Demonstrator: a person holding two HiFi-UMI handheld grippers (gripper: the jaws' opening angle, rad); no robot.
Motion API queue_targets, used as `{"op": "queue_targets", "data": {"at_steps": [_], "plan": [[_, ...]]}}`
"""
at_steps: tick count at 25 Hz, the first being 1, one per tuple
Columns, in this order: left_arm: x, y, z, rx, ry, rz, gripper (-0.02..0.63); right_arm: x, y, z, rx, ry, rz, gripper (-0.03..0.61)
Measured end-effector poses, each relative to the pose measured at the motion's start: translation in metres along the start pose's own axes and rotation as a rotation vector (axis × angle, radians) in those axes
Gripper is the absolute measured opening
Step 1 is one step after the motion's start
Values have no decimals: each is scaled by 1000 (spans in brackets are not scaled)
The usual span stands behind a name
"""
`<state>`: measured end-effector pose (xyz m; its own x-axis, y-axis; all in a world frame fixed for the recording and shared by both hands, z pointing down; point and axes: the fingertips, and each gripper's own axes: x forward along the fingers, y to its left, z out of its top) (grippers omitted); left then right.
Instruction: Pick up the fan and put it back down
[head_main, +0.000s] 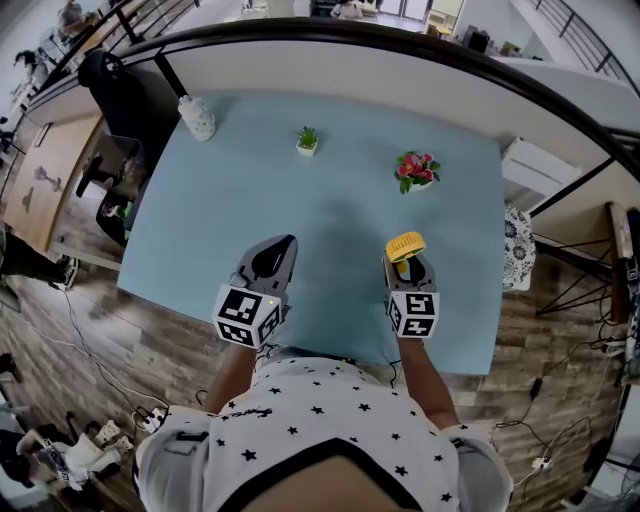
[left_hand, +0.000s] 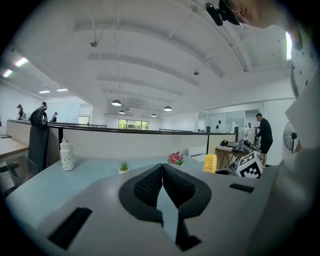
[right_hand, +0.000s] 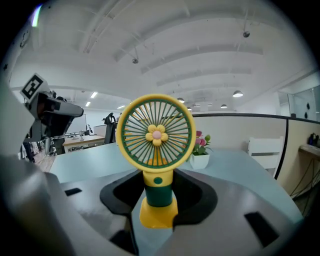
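Observation:
A small yellow fan (head_main: 405, 245) with a green grille and a flower hub (right_hand: 156, 135) stands upright between the jaws of my right gripper (head_main: 406, 264). The black pads (right_hand: 192, 197) close on its green-and-yellow stem, and the base looks to be just above the pale blue table (head_main: 200, 250). My left gripper (head_main: 283, 242) hovers over the table's near edge beside it, its jaws shut with nothing in them (left_hand: 162, 170). In the left gripper view the fan (left_hand: 210, 163) shows off to the right, edge-on.
At the table's far side stand a white jar (head_main: 197, 117), a tiny green potted plant (head_main: 307, 140) and a pot of pink flowers (head_main: 417, 170). A partition wall runs behind them. Chairs and desks stand to the left, cables lie on the wood floor.

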<state>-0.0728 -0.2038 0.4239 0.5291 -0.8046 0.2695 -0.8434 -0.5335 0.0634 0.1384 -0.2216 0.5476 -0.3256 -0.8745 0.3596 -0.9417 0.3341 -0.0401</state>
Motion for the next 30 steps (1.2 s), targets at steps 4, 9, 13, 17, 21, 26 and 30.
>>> {"op": "queue_targets", "data": {"at_steps": [4, 9, 13, 17, 21, 26, 30], "plan": [[1, -1, -2, 0, 7, 2, 28, 2, -4, -14, 4, 27, -21, 175], [2, -2, -4, 4, 16, -4, 28, 6, -8, -24, -1, 37, -34, 175], [2, -1, -4, 4, 20, -5, 28, 9, -8, -34, 1, 57, -41, 175], [0, 0, -5, 3, 23, -4, 28, 10, -5, -42, 10, 72, -42, 175], [-2, 1, -6, 4, 24, -6, 28, 11, -4, -47, 15, 81, -46, 175], [-4, 1, -8, 2, 29, -9, 28, 11, -6, -54, 27, 93, -54, 175], [-4, 2, -7, 3, 28, -9, 28, 10, -8, -61, 33, 111, -58, 175]]}}
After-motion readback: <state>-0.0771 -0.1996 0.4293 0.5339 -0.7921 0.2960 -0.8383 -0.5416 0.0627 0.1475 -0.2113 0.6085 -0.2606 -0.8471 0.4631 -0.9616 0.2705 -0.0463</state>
